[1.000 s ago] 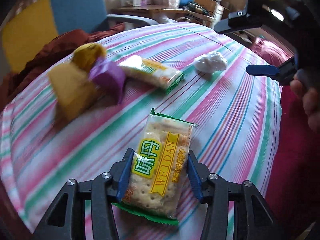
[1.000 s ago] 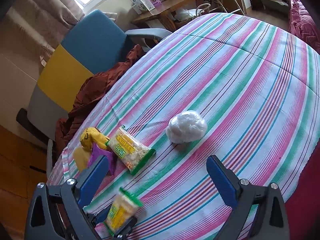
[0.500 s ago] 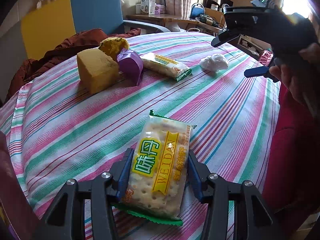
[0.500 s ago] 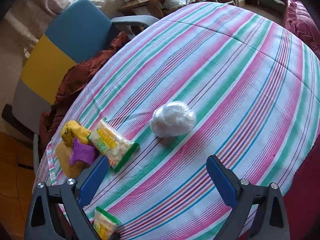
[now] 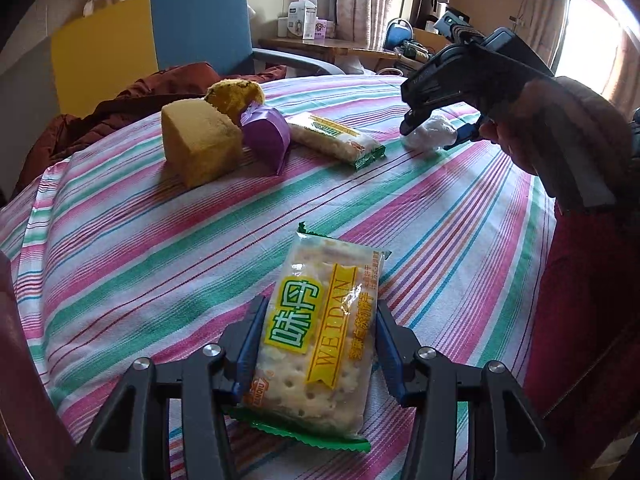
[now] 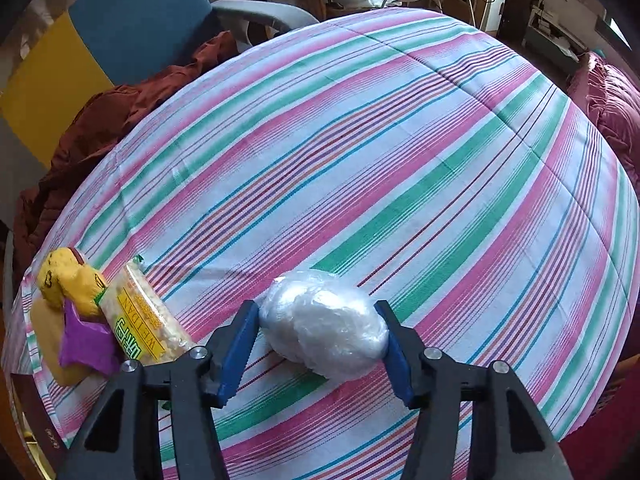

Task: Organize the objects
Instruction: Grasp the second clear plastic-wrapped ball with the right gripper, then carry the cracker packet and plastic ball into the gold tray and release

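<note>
My left gripper [image 5: 318, 308] is shut on a Weidan cracker packet [image 5: 320, 332], which it holds just above the striped tablecloth [image 5: 120, 248] near the front edge. My right gripper [image 6: 318, 314] points down at a white plastic-wrapped ball [image 6: 324, 324]. Its jaws are closing and both blue pads touch the ball's sides. The left wrist view shows that gripper [image 5: 436, 136] in a person's hand over the ball [image 5: 430, 136] at the far right.
A yellow sponge block [image 5: 196, 144], a yellow plush toy [image 5: 234, 94], a purple piece [image 5: 266, 138] and a second cracker packet [image 5: 336, 140] sit grouped at the table's far left. A blue and yellow chair [image 5: 160, 36] with a red-brown jacket [image 5: 120, 108] stands behind.
My right gripper has come down over the white ball, and its wide jaws have narrowed onto the ball's sides. The left gripper keeps its packet and has held still for the last half second.
</note>
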`<state>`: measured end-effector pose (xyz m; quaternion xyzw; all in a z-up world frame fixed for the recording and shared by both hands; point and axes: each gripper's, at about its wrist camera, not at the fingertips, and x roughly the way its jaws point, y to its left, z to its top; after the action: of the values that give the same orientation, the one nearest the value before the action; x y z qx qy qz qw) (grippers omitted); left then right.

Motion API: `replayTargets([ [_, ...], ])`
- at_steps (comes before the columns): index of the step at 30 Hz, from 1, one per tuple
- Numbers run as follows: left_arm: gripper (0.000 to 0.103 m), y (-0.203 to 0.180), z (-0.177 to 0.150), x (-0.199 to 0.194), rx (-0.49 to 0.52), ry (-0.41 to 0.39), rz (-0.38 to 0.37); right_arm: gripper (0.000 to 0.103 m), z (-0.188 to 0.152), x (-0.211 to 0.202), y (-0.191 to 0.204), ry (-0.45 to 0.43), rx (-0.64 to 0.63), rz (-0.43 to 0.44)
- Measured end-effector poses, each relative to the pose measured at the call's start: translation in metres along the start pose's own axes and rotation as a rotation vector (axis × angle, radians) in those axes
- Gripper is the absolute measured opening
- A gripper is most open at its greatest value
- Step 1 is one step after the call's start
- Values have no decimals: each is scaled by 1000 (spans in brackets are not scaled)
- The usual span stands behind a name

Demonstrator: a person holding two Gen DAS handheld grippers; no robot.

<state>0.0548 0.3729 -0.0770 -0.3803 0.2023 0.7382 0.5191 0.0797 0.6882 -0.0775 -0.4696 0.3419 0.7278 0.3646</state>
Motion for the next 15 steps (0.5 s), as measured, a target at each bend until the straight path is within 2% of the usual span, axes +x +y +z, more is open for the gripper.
replayTargets([
  [2,52,0,0,0,-2,-3,1,48,0,-4,-5,-15,17,20],
  [6,51,4,0,-2,-30,-9,-12,47,-1,-10,-6,-36,16,64],
  [11,50,1,-1,-10,-41,13,8,47,-2,-18,2,-79,-37,80],
  [15,50,4,-4,-24,-72,24,25,47,-1,-25,-4,-113,-32,118],
])
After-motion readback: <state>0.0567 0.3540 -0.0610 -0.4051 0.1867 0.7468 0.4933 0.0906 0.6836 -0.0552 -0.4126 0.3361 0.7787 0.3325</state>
